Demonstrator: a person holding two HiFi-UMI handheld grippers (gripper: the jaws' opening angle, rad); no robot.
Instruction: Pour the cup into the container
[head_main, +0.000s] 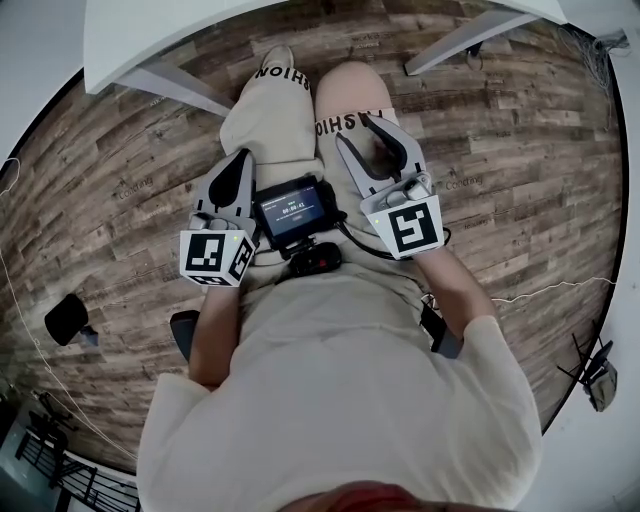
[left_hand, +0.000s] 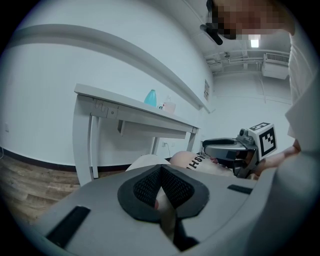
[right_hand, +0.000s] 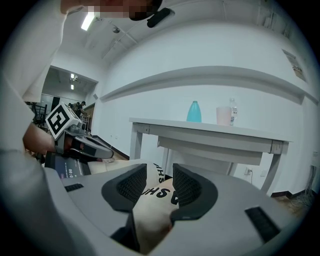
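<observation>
Over my lap, left gripper (head_main: 244, 158) is closed on nothing, right gripper (head_main: 356, 128) parted, empty; my trousers (head_main: 268, 112) read "SHION". Table (right_hand: 200, 128) edge with cup (right_hand: 224, 115) stands well ahead across open floor (head_main: 500, 150).

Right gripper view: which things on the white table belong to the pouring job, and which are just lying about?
For the job:
- pink cup
- teal container, probably the one to pour into
- white table that both stand on

Lying about:
- clear bottle beside the cup
</observation>
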